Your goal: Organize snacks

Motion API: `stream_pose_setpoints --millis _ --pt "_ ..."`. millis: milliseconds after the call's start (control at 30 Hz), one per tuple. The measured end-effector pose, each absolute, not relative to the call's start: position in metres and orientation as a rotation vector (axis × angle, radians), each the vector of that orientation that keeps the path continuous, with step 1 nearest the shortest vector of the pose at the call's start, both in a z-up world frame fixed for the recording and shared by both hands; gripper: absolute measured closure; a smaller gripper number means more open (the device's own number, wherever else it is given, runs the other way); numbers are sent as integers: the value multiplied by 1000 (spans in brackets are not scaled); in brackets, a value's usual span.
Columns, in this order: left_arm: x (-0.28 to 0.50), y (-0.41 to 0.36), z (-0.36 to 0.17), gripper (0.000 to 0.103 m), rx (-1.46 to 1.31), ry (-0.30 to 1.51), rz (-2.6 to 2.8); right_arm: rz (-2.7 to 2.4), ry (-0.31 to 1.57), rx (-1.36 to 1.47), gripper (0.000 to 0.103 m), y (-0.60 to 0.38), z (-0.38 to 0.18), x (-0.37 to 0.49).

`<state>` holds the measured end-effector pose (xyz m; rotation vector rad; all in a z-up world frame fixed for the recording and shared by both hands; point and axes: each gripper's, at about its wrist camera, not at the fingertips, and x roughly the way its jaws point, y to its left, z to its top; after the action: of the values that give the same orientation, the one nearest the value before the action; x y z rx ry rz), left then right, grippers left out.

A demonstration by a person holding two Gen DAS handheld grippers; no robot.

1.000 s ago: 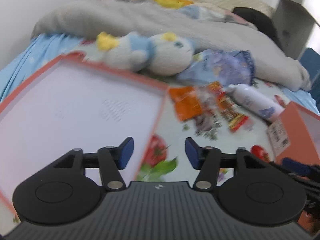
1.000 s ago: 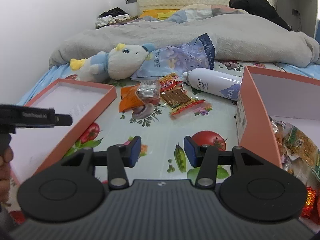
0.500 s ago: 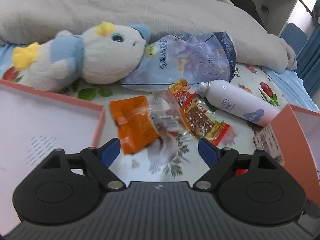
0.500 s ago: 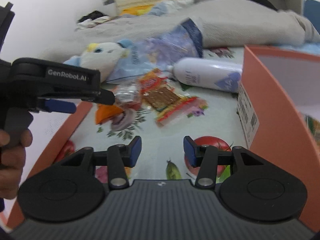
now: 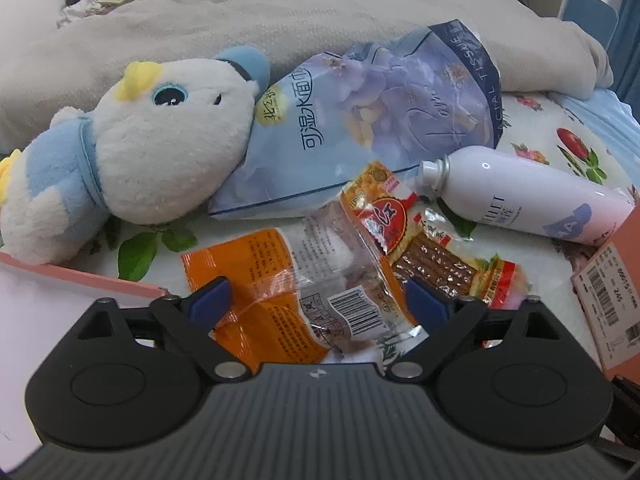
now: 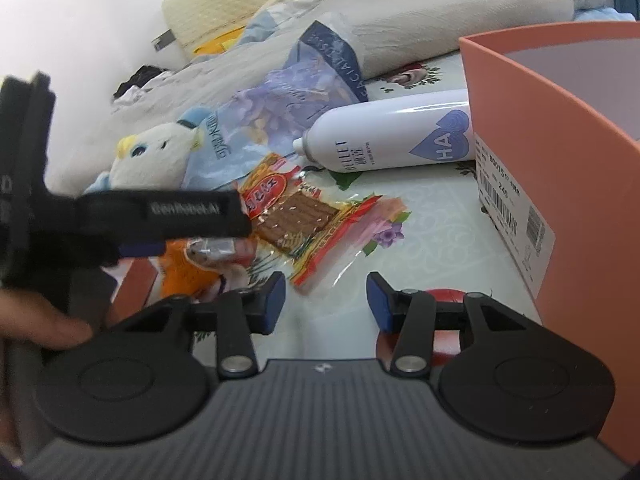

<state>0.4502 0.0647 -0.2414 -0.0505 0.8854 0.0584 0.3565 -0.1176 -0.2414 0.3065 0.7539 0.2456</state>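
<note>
Orange snack packet (image 5: 256, 280) lying flat on the bed's printed sheet, clear barcoded end facing the camera. Red-and-yellow packet (image 5: 436, 256) of brown strips overlapping its right edge, slanted. Orange box (image 6: 560, 168) standing open at right, barcode label on its side.

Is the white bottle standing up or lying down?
Lying down. The white bottle rests on its side on the bedsheet, nozzle pointing toward the tissue pack.

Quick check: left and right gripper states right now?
Left gripper: open, jaws just widened, straddling the orange snack packet.
Right gripper: open, holding nothing.
</note>
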Motion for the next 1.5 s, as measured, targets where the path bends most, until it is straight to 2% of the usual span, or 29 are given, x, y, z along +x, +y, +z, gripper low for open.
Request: stream_pose_setpoints --millis 133,300,367,400,433,500,667,733,833,1167,1333,1500 --pt "449 67 -246 2 -66 876 45 232 767 328 64 -119 -247 364" --pt "444 86 -256 2 -212 880 32 226 771 324 87 -117 -248 367" --pt "441 87 -254 4 -223 877 40 232 773 321 93 -117 -248 367" --pt "439 87 -254 7 -223 876 41 234 774 320 94 -117 -248 366" --pt "437 87 -254 16 -216 874 51 236 772 319 96 -117 -246 365" --pt "432 89 -252 26 -213 865 69 235 755 313 99 -117 -242 361" --pt "419 100 -246 52 -292 865 67 258 743 289 100 -113 -231 352" --pt "413 101 -242 66 -301 865 68 262 737 273 100 -112 -228 346" --pt "401 98 -238 72 -307 868 60 264 739 260 100 -114 -224 335" --pt "341 80 -234 83 -326 879 37 266 744 222 100 -133 -211 279" --pt "302 73 -226 100 -329 871 33 289 744 196 100 -139 -203 246" --pt "272 70 -223 101 -333 883 17 311 751 154 100 -145 -198 216"
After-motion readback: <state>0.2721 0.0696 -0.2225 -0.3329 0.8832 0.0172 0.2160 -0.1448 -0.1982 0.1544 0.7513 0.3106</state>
